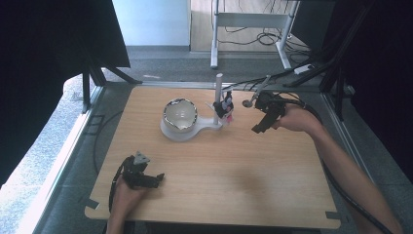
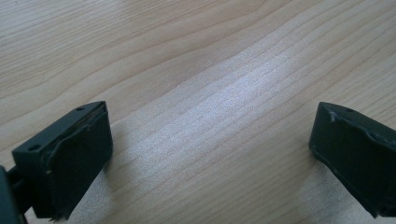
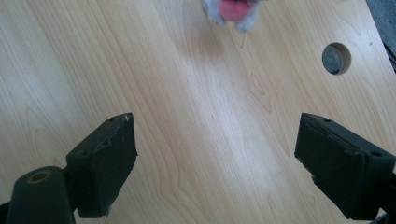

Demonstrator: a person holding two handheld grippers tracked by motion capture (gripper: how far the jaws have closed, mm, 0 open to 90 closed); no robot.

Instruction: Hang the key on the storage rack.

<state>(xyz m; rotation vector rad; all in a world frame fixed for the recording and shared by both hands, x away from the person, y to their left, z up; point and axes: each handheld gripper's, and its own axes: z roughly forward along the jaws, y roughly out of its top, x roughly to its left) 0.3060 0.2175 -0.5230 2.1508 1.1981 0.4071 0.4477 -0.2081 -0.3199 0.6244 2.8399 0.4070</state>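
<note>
High view shows the right gripper [image 1: 256, 128] at the far right of the desk [image 1: 234, 195], jaws apart and empty, just right of a small pink-and-dark object [image 1: 226, 108] on a white stand [image 1: 187, 131]. A shiny bowl [image 1: 179, 114] sits on the stand's round base. The left gripper [image 1: 158, 179] rests near left, open, nothing between.

Blurred pink-and-white thing [image 3: 232, 10] cut off at top edge, small dark figure [image 1: 224, 108] indistinct
</note>
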